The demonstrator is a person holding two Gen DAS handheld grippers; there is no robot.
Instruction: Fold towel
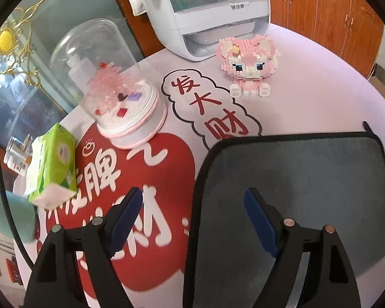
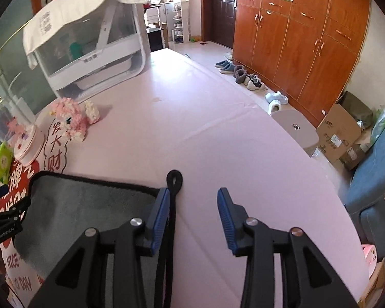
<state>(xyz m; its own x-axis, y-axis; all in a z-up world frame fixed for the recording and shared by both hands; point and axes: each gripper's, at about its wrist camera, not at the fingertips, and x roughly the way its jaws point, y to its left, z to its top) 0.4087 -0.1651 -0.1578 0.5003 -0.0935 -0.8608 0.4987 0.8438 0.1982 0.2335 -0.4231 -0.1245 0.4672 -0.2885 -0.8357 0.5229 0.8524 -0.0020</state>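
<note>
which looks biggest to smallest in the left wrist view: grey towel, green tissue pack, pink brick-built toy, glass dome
1. grey towel, by far the largest, though it lies nearest the camera.
2. glass dome on its white base.
3 and 4. green tissue pack and pink brick-built toy look alike in size; the pack sits nearer, so I won't rank them.

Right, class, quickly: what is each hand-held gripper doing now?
Left hand-held gripper: open, holding nothing, straddling the left edge of the grey black-trimmed towel.
Right hand-held gripper: open, holding nothing, at the towel's right edge.
</note>
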